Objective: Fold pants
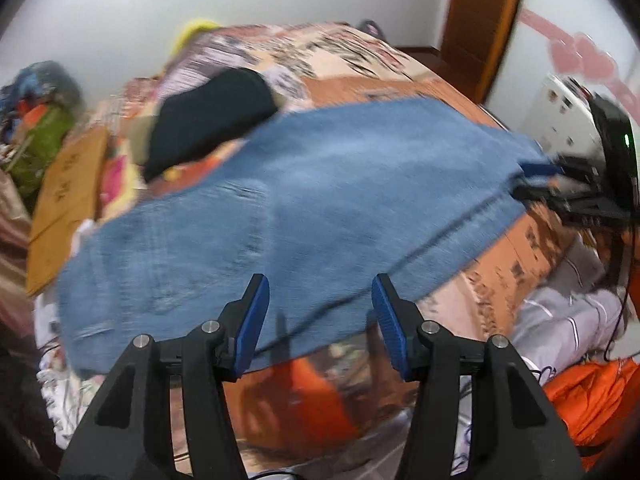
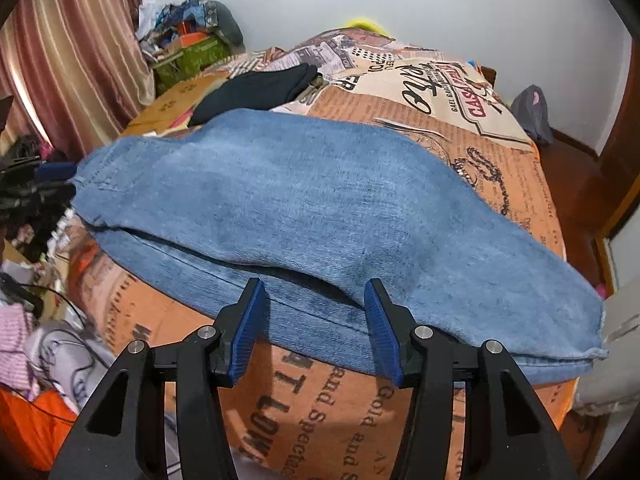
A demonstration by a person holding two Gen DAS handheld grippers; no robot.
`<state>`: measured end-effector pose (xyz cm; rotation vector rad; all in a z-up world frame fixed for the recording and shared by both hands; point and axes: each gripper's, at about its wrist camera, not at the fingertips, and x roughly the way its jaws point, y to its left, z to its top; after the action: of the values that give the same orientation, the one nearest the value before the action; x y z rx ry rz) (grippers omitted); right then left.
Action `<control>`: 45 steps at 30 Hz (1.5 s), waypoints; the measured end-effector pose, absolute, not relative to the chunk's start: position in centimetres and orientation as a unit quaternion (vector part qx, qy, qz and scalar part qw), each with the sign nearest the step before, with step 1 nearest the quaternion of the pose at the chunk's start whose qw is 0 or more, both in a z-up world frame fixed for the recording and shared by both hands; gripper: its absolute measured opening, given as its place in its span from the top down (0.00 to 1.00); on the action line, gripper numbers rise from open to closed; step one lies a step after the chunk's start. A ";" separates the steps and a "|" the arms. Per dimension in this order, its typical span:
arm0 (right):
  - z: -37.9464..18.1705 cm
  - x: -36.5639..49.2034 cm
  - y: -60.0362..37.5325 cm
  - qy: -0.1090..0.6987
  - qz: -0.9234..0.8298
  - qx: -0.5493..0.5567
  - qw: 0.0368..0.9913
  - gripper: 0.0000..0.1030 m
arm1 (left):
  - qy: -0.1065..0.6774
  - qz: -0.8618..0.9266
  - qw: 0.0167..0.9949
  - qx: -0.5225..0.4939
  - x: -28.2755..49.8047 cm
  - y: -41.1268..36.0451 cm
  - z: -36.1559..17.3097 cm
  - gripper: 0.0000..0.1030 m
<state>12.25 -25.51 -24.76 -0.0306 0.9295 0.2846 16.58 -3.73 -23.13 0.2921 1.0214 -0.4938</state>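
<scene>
Jeans point(image 2: 320, 208) lie folded lengthwise along bed's point(image 2: 520, 184) near edge. Left tongs point(image 1: 320, 320), right tongs point(image 2: 316, 320): both half open, empty. Next likely: grip one end, fold across.

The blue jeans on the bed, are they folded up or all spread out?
Folded once lengthwise. The jeans lie flat on the bed cover, one leg stacked on the other; two layered edges show along the near side.

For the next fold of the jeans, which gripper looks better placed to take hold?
Probably the right gripper: its open jaws straddle the jeans' near seam edge. The left gripper, also open, sits over the near edge at the other end, though its view is too blurred to judge as well.
</scene>
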 end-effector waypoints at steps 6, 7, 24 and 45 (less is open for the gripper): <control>-24.8 13.0 -25.2 0.443 0.146 -0.021 0.884 0.53 | 0.497 -0.260 0.814 0.152 16.4 -6.9 -26.3 0.48; -24.8 13.1 -25.1 0.441 0.148 -0.024 0.885 0.53 | 0.492 -0.258 0.818 0.151 16.3 -7.1 -26.6 0.48; -24.2 14.4 -26.0 0.407 0.143 -0.020 0.902 0.89 | 0.444 -0.243 0.852 0.133 18.1 -8.8 -25.5 0.65; -20.6 11.2 -25.7 0.349 0.179 -0.007 0.920 0.91 | 0.389 -0.226 0.885 0.118 16.0 -7.7 -21.2 0.98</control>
<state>11.16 -25.71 -20.59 -0.0137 0.7182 0.3670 15.96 -7.68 -21.19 0.2449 0.8083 -0.4707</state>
